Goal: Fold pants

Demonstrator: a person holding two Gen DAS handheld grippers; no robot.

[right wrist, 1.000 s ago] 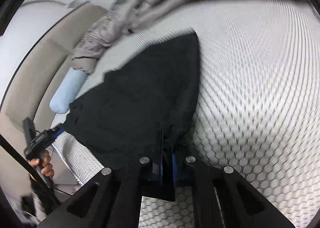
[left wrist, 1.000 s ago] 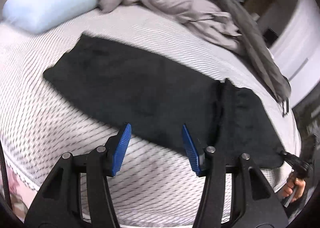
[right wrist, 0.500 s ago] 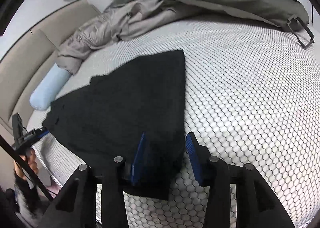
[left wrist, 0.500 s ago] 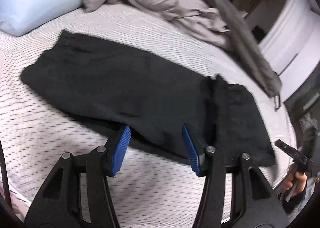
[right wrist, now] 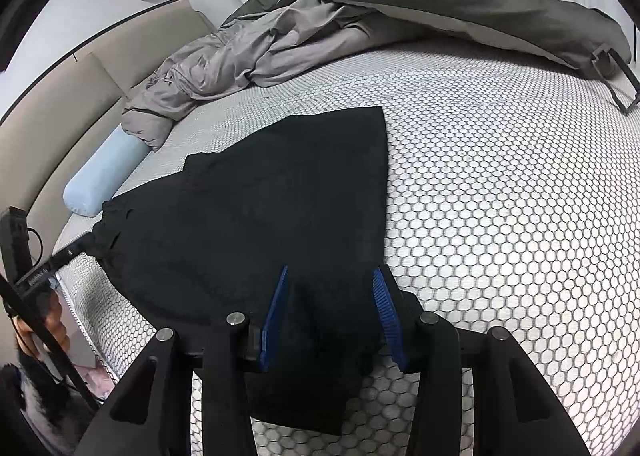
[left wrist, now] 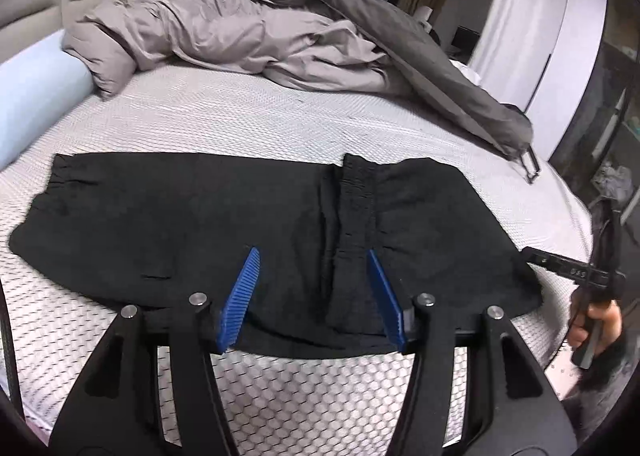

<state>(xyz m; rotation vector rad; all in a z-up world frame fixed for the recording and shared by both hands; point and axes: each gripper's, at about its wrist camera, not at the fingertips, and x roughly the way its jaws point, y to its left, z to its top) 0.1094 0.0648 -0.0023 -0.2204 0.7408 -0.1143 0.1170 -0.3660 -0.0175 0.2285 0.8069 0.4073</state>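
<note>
Lying folded flat on the near part of the mattress (left wrist: 280, 119), the black pants (left wrist: 200, 223) are no longer pinched: my right gripper (right wrist: 332, 312) has just opened and straddles their near corner, while my left gripper (left wrist: 312, 296), half open and just widened, has slid over the near edge.

Cloth on cloth, plastic grippers, mostly matt.
Pants (left wrist: 248, 215) black, soft matt cloth, slightly fuzzy, gathered ribbed waistband. Bed (left wrist: 248, 119) surface white knit mesh, raised honeycomb texture, matt. Duvet (left wrist: 240, 35) grey, thin crinkled cloth with faint sheen; darker grey outer side smoother. Pillow (left wrist: 28, 91) pale blue, smooth matt cloth. Headboard (right wrist: 56, 95) beige, smooth padded upholstery. Left gripper (left wrist: 312, 292) and right gripper (right wrist: 332, 312): matt black plastic arms, shiny metal pins, blue ridged pads (left wrist: 240, 296) on the jaws, rubbery look.
</note>
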